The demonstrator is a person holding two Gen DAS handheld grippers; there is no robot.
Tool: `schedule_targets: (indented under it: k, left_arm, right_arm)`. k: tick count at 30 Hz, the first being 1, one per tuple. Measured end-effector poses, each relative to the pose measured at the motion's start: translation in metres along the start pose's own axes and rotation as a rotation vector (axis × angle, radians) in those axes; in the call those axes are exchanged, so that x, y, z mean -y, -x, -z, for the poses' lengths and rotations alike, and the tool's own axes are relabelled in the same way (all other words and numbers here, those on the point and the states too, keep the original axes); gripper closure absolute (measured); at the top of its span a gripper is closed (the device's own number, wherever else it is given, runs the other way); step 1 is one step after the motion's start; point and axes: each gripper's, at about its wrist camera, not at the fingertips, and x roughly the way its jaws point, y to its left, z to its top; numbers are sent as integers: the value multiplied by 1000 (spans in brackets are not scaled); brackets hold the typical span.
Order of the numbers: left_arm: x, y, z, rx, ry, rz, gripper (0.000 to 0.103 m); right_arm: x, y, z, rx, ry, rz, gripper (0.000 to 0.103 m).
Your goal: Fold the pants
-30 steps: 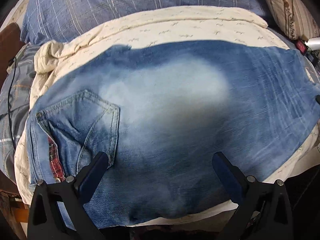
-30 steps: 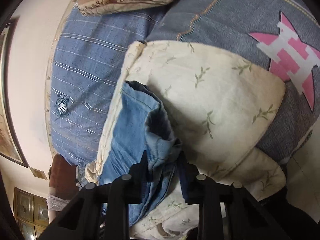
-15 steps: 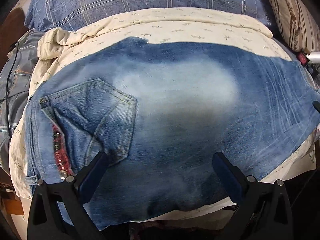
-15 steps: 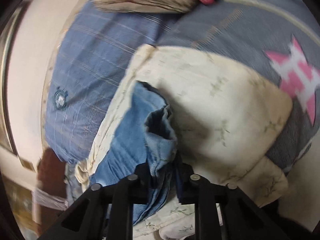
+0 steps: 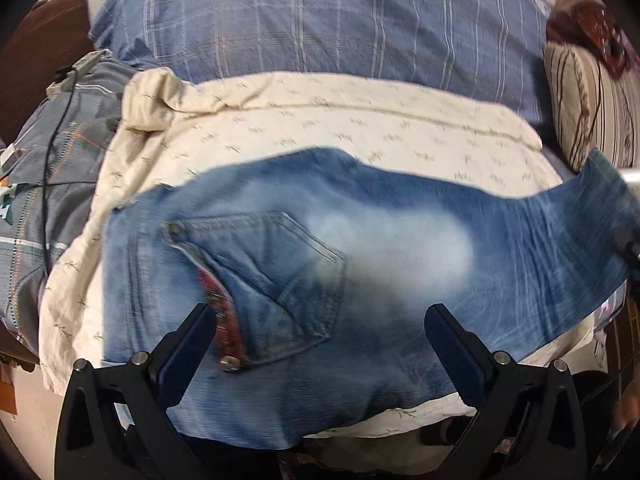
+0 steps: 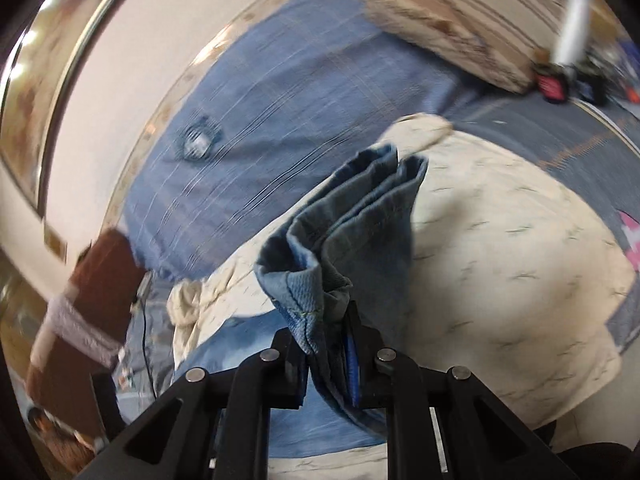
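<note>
Faded blue jeans (image 5: 400,256) lie across a cream leaf-print cloth (image 5: 320,124), back pocket (image 5: 280,276) and a red-trimmed waistband at the near left. My left gripper (image 5: 320,340) hovers wide open above the pocket end, touching nothing. At the right edge of the left wrist view the leg end (image 5: 600,184) rises off the bed. My right gripper (image 6: 326,344) is shut on the bunched hems of the jeans (image 6: 360,216), which stand up lifted between its pads.
A blue plaid bedspread (image 5: 320,20) covers the far side. A striped cushion (image 5: 588,96) sits at the right. Grey patterned bedding (image 5: 52,168) with a black cable (image 5: 48,160) lies left. A brown pillow (image 6: 92,280) and a wall show in the right wrist view.
The right gripper closed tighter on the hems, lifted them and rolled. The left gripper rose and pulled back, so the pocket slid toward the middle of its view and more cream cloth shows.
</note>
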Motion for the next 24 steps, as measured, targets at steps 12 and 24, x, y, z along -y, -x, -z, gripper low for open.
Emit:
schedule_targets:
  k: [12,24]
  left_arm:
    - [-55,5,1,20,113,-14,0]
    - [-15,-7,-21,18,-9,-7,0]
  right_arm:
    - [-70,-117,90,-410,238,39,63]
    - [-64,-75,97,-401,392,-127,22]
